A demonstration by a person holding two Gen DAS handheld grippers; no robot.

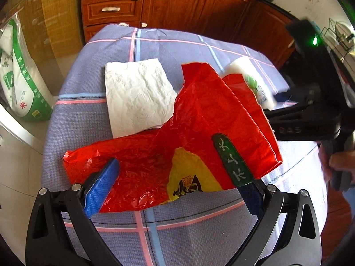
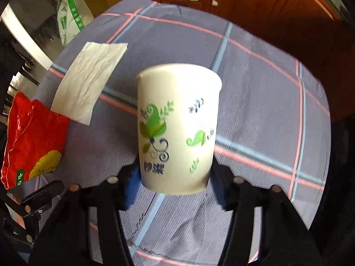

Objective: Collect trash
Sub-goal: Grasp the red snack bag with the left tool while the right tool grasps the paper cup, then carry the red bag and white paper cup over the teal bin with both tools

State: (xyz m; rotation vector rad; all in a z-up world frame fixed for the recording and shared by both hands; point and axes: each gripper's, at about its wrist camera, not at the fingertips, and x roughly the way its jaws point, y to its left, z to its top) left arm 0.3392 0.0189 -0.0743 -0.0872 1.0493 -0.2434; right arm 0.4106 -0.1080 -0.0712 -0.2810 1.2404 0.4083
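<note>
A red plastic bag point(image 1: 199, 122) with a yellow and green print stands open on the checked cloth. My left gripper point(image 1: 175, 184) is open, its blue-padded left finger point(image 1: 102, 186) against the bag's lower left edge and its right finger behind the bag's right wall. A white paper napkin point(image 1: 137, 95) lies flat beyond the bag. My right gripper point(image 2: 173, 186) is shut on a white paper cup point(image 2: 177, 128) with green leaf print, held above the table. The bag point(image 2: 33, 137) and napkin point(image 2: 88, 79) show at left in the right wrist view.
The table point(image 1: 173, 51) is covered with a blue-grey cloth with pink and blue lines. Brown wooden cabinets point(image 1: 177, 4) stand behind it. A white and green sack point(image 1: 20, 82) leans at the far left. A dish rack point(image 1: 339, 37) is at the far right.
</note>
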